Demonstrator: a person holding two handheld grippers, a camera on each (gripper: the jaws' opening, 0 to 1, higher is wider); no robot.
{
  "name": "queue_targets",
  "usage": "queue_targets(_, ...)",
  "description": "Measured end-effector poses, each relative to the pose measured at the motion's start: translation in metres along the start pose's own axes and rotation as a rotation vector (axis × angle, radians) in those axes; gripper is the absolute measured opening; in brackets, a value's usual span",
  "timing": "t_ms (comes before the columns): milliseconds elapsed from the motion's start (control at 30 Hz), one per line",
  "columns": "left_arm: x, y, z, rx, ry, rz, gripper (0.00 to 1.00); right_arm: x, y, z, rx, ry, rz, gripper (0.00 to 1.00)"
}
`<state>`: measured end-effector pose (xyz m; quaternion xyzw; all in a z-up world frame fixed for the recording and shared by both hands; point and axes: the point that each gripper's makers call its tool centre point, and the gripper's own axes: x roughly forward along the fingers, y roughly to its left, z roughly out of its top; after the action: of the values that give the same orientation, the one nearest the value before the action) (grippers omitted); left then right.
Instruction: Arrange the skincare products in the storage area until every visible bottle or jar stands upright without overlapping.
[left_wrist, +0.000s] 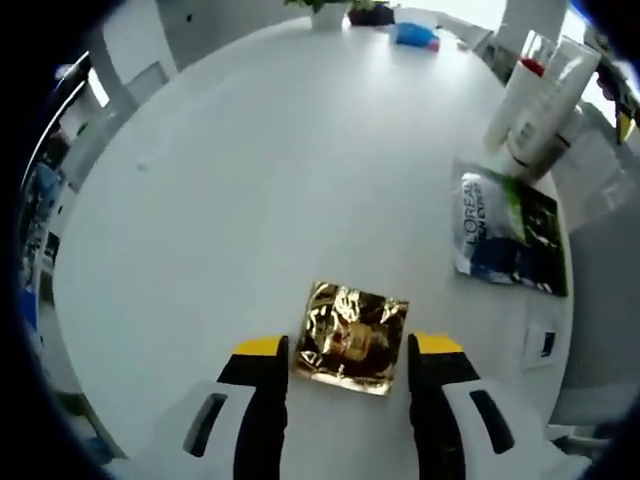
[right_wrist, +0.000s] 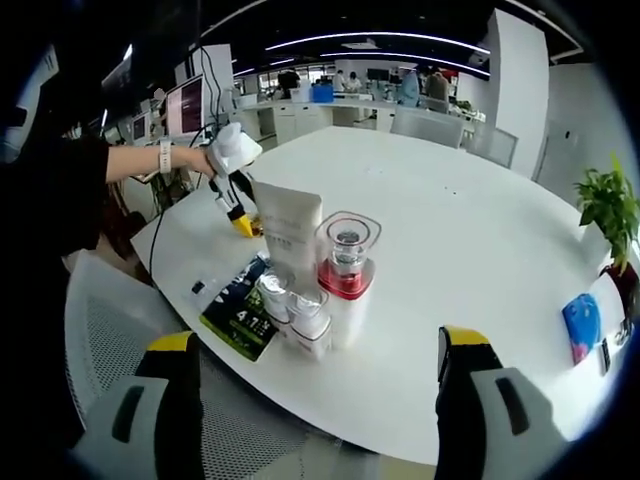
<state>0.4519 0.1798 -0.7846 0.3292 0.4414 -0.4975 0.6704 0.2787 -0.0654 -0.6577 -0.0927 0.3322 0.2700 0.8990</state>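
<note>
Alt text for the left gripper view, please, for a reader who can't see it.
The left gripper holds its open jaws on either side of a gold foil sachet lying flat on a round white table. At upper right, a dark L'Oreal sachet lies beside upright white bottles.

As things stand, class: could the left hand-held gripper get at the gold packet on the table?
Probably yes. The gold packet lies flat between the open jaws of the left hand-held gripper, with only bare table around it.
</note>
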Motion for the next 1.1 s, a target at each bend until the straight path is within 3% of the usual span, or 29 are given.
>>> queue_targets(233, -0.002, -0.002, -0.003, 0.044, 0.056, -0.015, 0.41, 0.000, 0.001, -0.001, 0.002, -0.003, 0.002, 0.99)
queue_targets(333, -0.002, -0.005, -0.002, 0.065, 0.055, -0.024, 0.37, 0.000, 0.002, -0.002, 0.003, -0.002, 0.003, 0.99)
queue_targets(1100, -0.004, -0.018, -0.008, 0.063, 0.066, -0.022, 0.37, -0.007, 0.001, -0.003, 0.010, -0.021, -0.012, 0.99)
